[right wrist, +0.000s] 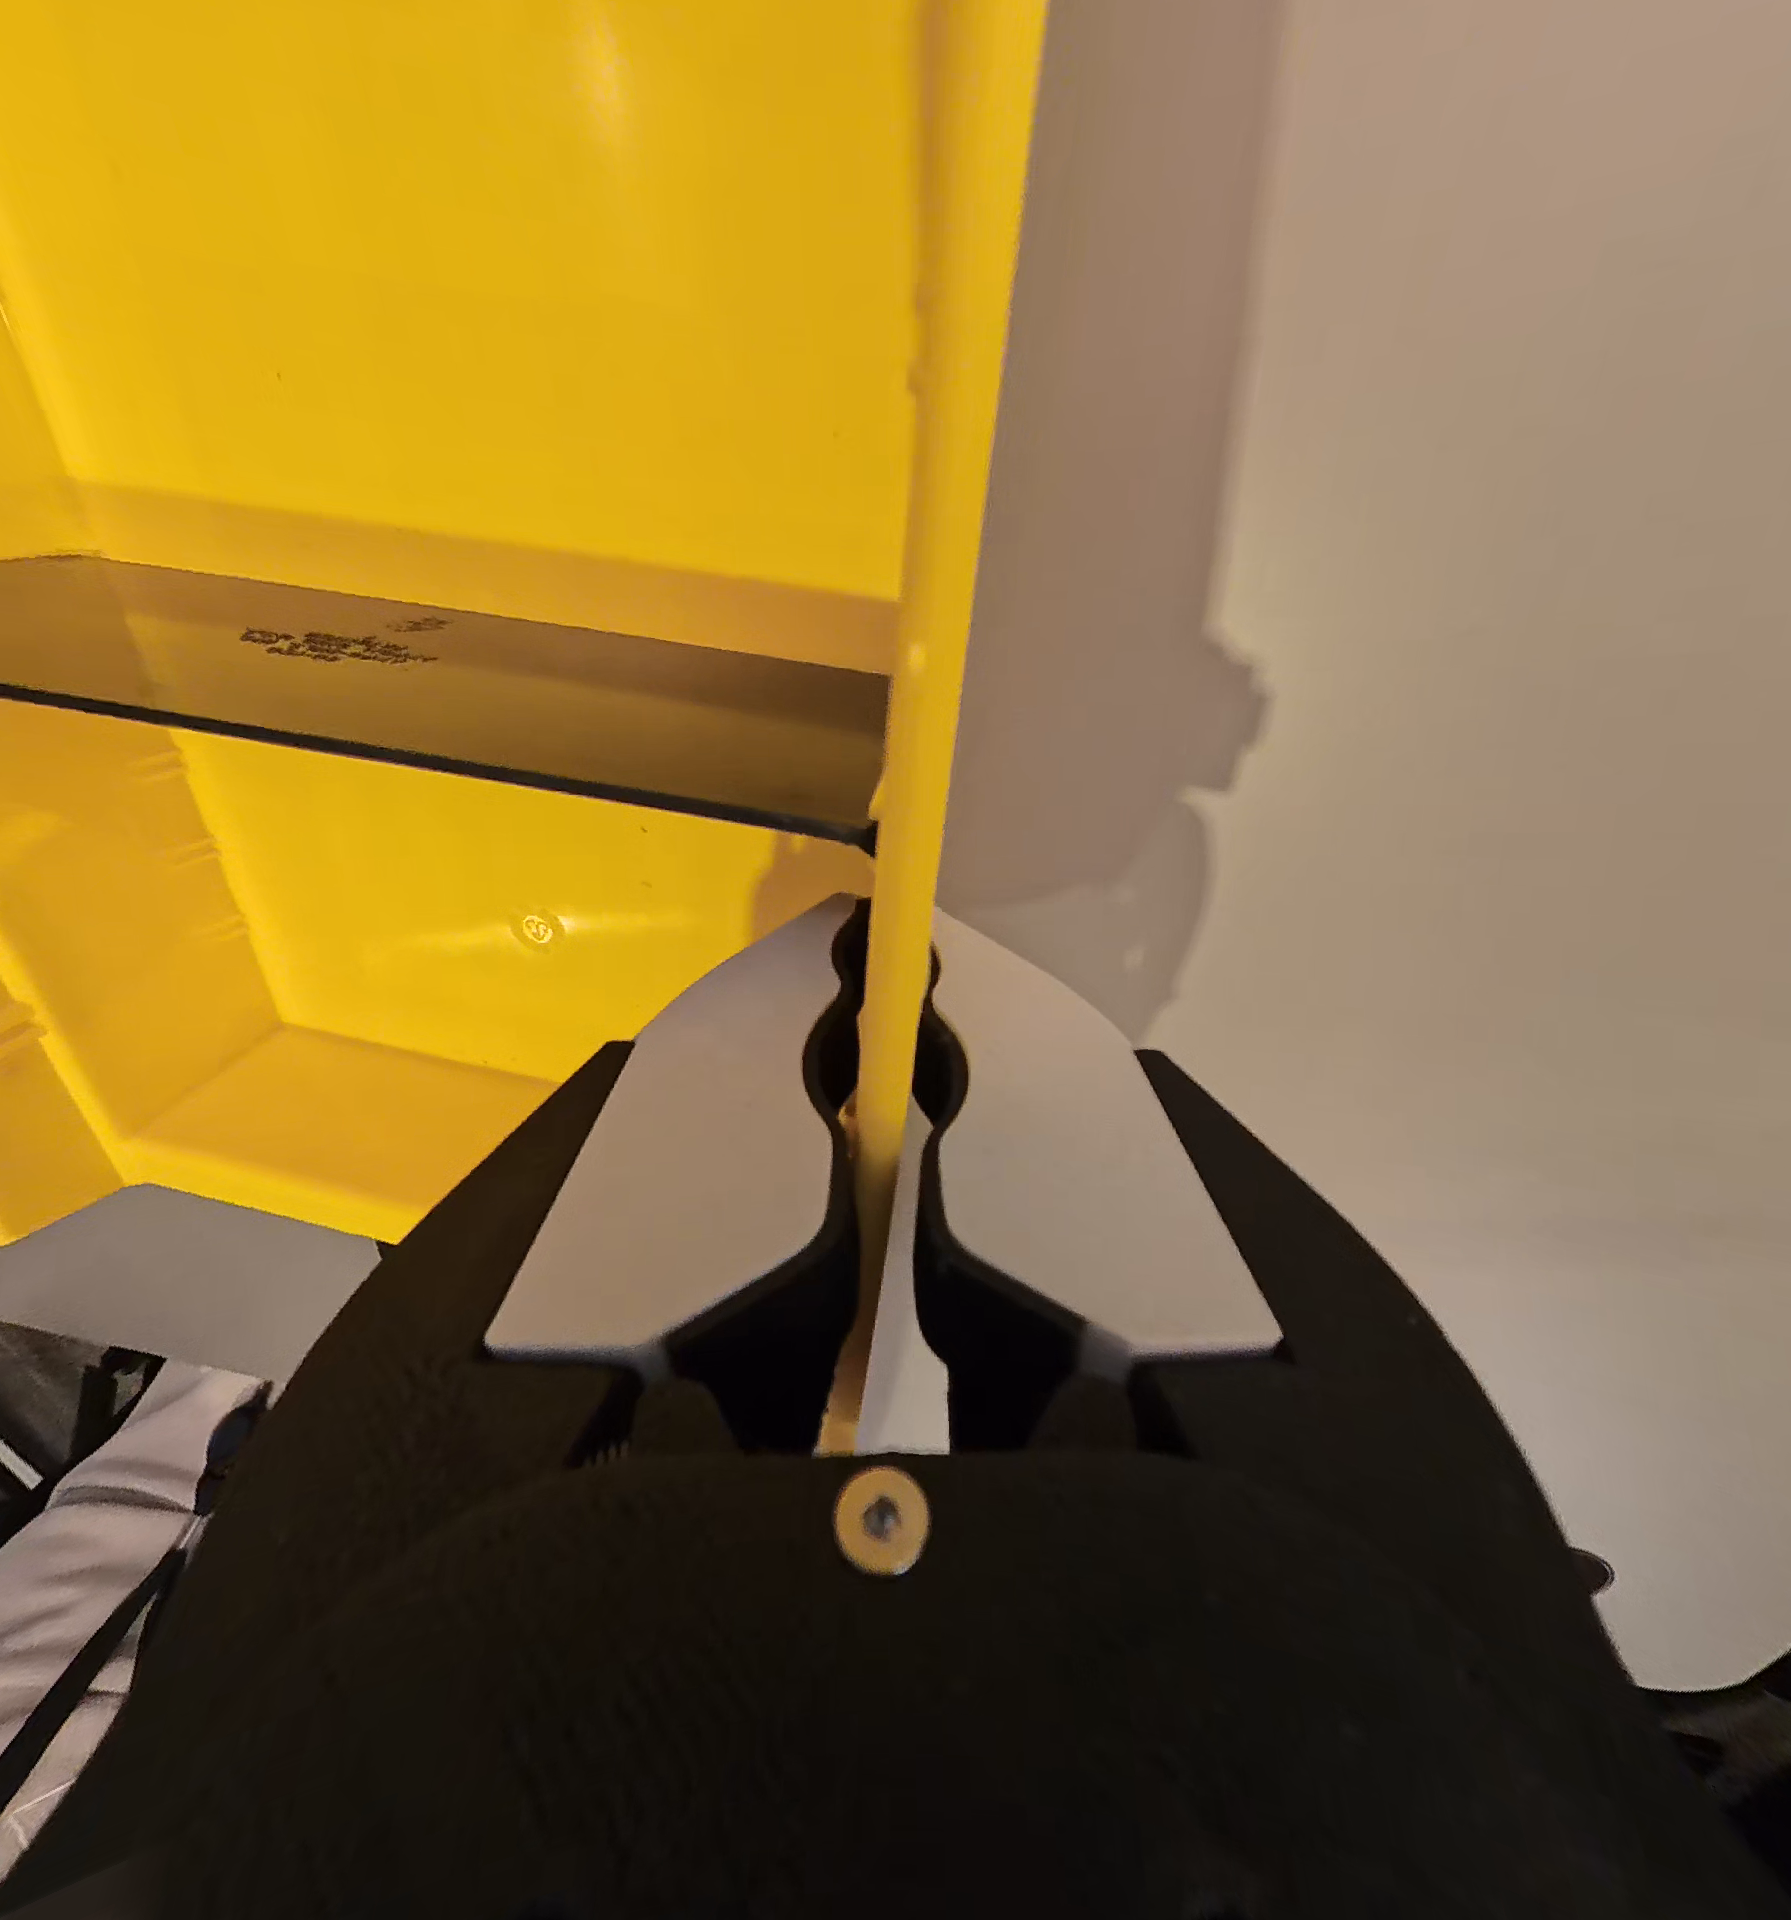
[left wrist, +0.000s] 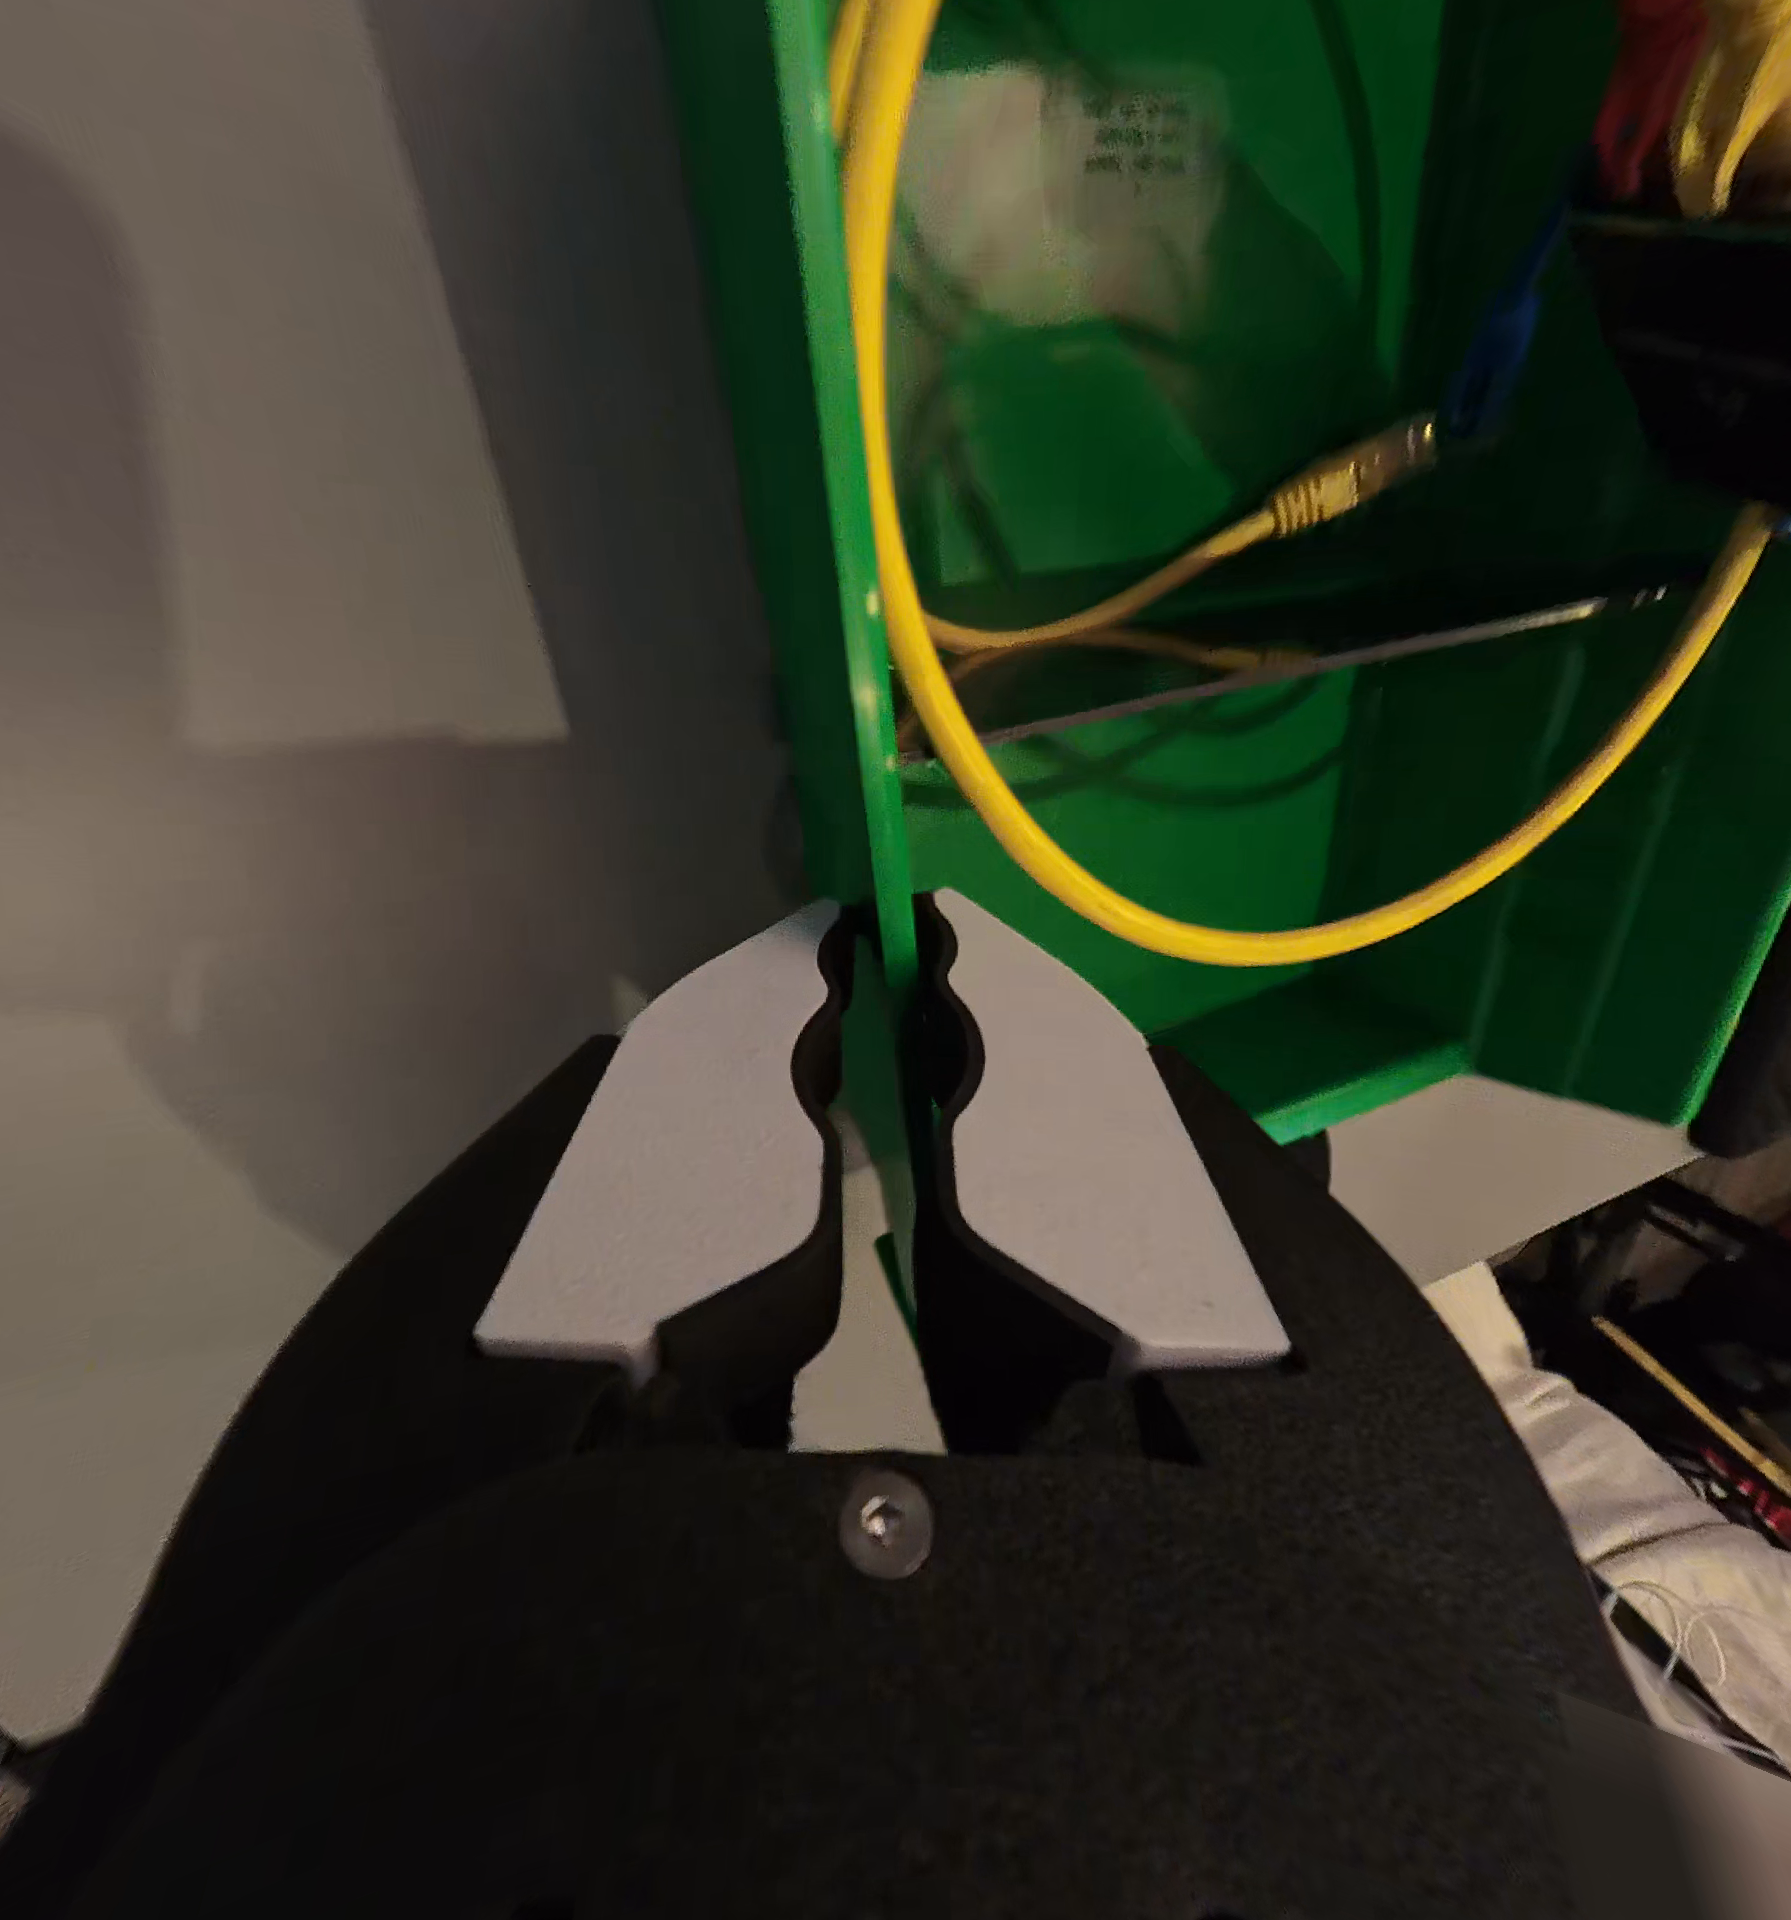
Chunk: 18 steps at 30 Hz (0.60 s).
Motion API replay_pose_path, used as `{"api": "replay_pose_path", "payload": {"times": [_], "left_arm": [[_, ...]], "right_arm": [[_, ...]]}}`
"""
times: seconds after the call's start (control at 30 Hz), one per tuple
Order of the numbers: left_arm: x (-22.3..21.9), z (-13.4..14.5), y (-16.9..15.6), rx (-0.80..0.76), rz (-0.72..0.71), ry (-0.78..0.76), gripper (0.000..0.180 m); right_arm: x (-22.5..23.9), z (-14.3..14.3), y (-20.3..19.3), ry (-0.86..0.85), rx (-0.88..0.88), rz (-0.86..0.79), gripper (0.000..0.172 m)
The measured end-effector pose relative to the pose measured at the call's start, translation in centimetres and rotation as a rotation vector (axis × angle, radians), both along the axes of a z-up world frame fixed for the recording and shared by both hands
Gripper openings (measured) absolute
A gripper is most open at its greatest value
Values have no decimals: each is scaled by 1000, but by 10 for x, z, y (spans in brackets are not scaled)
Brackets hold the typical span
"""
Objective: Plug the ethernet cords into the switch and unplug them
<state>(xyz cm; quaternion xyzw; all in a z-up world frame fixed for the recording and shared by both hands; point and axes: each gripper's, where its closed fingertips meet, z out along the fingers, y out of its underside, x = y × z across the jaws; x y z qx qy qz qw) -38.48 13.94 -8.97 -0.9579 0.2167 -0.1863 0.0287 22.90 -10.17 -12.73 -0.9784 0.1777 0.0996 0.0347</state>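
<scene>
White tabletop (left wrist: 195,1039): each gripper (left wrist: 889,935) (right wrist: 893,940) clamps a bin's (left wrist: 1234,935) (right wrist: 455,312) side wall.

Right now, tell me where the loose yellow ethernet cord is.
In the left wrist view the yellow ethernet cord loops inside the green bin, right of the bin wall that the left gripper clamps.

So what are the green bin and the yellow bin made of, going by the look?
Green bin: likely moulded plastic, smooth with a slight sheen; thin, even-coloured walls and ribs. Yellow bin: seemingly the same, glossy, with soft highlights and a small round moulded mark on its floor.
</scene>
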Motion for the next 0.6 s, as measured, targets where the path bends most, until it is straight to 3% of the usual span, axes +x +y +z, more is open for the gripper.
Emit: {"api": "replay_pose_path", "payload": {"times": [0.13, 0.4, 0.6], "left_arm": [[-2, -1, -17, -20, -35, 10, 10], [-15, -2, -3, 54, -34, 88, 5], [-13, -1, -3, -42, 85, -92, 13]], "right_arm": [[2, 0, -7, 2, -8, 2, 6], [7, 0, -6, -1, 1, -46, 6], [15, 0, -4, 0, -1, -39, 6]]}}
